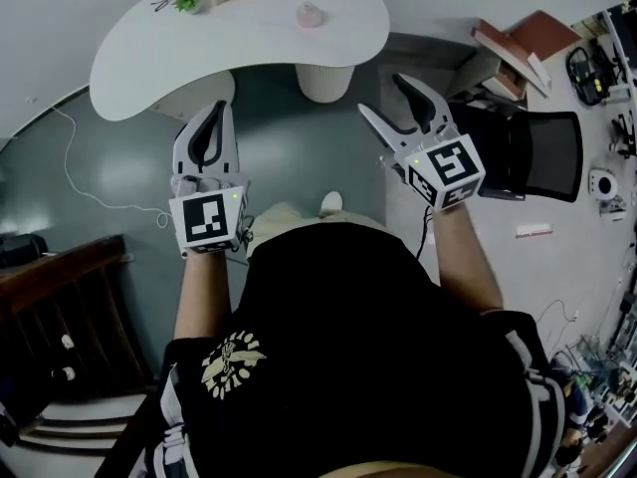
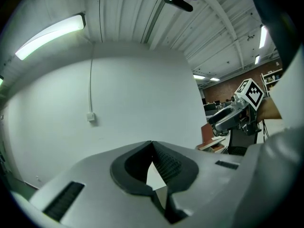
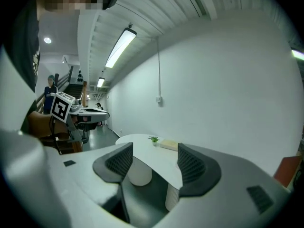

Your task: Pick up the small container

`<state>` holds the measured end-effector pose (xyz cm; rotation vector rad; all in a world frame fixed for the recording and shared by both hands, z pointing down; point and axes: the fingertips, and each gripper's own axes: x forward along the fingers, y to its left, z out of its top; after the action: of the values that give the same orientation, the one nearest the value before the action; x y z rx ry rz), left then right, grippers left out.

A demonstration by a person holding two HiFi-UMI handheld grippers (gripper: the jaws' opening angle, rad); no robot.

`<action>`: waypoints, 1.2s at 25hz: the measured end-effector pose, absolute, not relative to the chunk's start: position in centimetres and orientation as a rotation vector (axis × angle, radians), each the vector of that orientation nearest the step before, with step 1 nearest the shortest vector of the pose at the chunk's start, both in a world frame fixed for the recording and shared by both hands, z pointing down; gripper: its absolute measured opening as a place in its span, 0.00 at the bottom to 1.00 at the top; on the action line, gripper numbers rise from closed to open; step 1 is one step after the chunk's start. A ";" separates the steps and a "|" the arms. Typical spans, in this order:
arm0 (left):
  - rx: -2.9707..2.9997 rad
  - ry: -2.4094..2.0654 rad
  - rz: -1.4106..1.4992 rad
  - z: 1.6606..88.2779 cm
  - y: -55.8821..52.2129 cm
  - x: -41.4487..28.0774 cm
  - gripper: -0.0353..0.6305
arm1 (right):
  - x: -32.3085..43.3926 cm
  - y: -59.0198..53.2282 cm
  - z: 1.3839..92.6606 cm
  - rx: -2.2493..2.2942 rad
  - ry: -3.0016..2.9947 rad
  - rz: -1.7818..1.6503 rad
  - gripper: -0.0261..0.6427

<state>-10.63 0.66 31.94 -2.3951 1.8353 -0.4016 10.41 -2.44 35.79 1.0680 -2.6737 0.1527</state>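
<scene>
- The container [image 1: 311, 14] stands near the table's [image 1: 199, 53] right end, well apart from both grippers; its contents are unclear.
- Left gripper [image 1: 219, 109]: jaws together, empty.
- Right gripper [image 1: 382, 96]: jaws apart, empty.

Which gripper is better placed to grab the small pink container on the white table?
Right, probably. The right gripper has its jaws apart and is nearer the pink container; the left gripper is shut. Both are short of the table.
</scene>
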 end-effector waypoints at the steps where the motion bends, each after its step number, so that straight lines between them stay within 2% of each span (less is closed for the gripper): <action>1: -2.395 1.839 -0.403 32.1 0.4 -10.5 0.09 | 10.5 -2.7 36.0 1.063 -2.674 0.160 0.46; 20: -2.472 1.733 -0.356 32.1 -9.6 -10.1 0.09 | 8.7 -10.8 36.1 1.093 -2.651 0.179 0.46; 30: -2.484 1.747 -0.438 33.8 -14.4 -13.3 0.09 | 5.5 -15.9 37.3 1.071 -2.640 0.214 0.46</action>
<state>-13.30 -14.41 33.77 -2.4837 1.7467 -0.4379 5.52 -15.95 37.32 1.0708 -2.6398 0.2140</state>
